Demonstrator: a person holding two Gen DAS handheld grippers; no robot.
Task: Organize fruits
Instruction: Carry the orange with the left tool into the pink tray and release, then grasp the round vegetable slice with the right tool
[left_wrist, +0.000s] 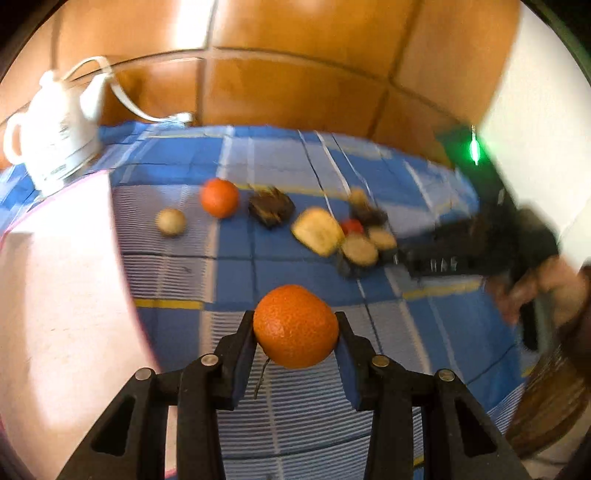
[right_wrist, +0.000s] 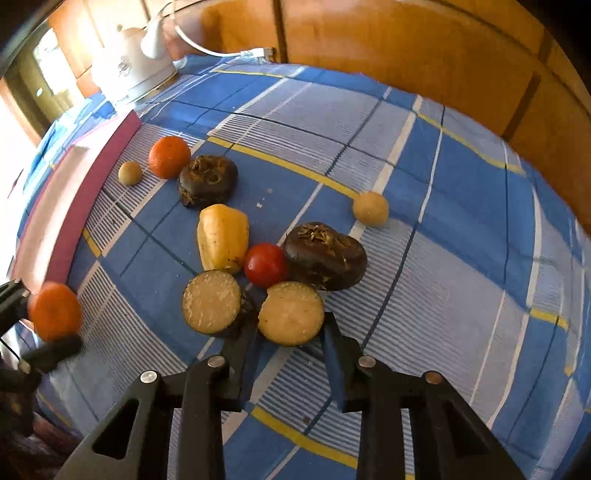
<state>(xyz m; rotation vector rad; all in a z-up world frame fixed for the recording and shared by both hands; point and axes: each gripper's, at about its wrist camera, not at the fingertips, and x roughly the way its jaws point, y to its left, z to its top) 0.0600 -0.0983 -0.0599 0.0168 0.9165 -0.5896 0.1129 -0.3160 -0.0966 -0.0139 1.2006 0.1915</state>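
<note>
Fingers of the left gripper (left_wrist: 295, 325) clamp an orange (left_wrist: 295, 326); only the right wrist view shows the right gripper (right_wrist: 291, 326) clamped on a cut half (right_wrist: 290, 313).

No wording reads clearly: the white kettle (right_wrist: 133, 70) at upper left carries a small dark emblem, too blurred to make out.

you're working in bright daylight coming from left of the jaws, where the pink tray (left_wrist: 55, 295) washes out almost white. glare streaks the wooden wall (left_wrist: 295, 74) ahead. your left view smears with motion blur, worst to the right of the jaws, where the right gripper (left_wrist: 365, 258) is a dark streak. your right view stays sharp ahead, the checked cloth (right_wrist: 461, 258) bowing at the edges.
</note>
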